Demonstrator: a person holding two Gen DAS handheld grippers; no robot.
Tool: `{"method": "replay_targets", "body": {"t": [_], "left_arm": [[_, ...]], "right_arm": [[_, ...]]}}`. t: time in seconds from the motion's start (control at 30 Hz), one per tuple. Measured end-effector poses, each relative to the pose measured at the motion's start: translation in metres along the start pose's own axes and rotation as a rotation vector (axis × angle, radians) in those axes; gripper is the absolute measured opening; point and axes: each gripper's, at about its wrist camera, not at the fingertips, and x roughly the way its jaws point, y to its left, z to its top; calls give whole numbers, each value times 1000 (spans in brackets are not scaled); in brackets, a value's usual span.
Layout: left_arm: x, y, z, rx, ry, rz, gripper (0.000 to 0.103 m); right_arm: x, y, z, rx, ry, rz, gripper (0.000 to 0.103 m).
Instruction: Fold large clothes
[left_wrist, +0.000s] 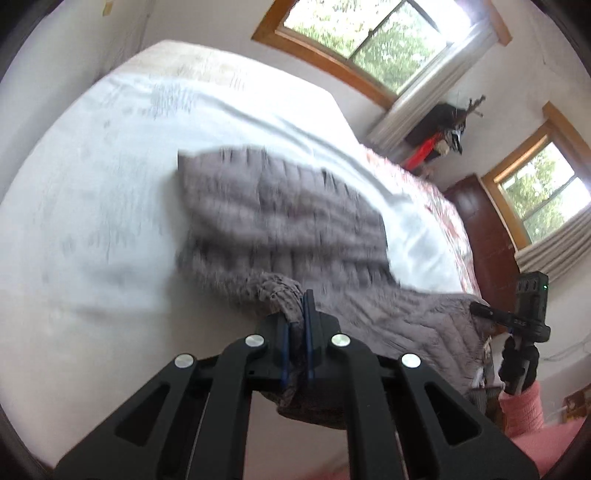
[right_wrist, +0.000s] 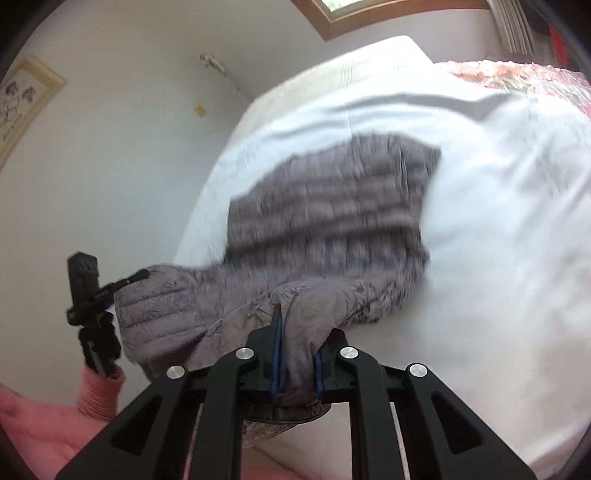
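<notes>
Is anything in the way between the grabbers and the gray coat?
No. Both grippers are already clamped on the gray quilted coat: left gripper and right gripper. The white sheet beyond looks bare.

The bed carried a white sheet across most of its top. A floral red-and-white cover lay along the far side, partly under the sheet. A gray quilted garment lay directly on the sheet, its far part flat and its near part raised off the bed's edge.
</notes>
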Motion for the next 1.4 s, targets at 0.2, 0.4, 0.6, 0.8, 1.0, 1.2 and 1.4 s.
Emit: {"method": "replay_targets", "body": {"t": [0.2, 0.4, 0.6, 0.8, 1.0, 1.2, 1.4], "left_arm": [[36, 13, 75, -18, -70, 30, 5], [77, 25, 131, 1, -80, 108, 5], [130, 45, 162, -24, -26, 155, 5], [169, 63, 179, -43, 30, 173, 5], [195, 77, 189, -60, 66, 178, 5], [220, 86, 196, -57, 103, 192, 5], [249, 100, 200, -78, 144, 202, 6]], "right_arm": [[21, -13, 80, 10, -28, -19, 13], [57, -30, 141, 25, -16, -58, 13], [95, -63, 172, 88, 18, -54, 13], [125, -84, 192, 126, 54, -58, 14], [143, -103, 205, 164, 79, -41, 15], [165, -123, 213, 201, 105, -43, 15], [194, -144, 219, 237, 133, -61, 15]]}}
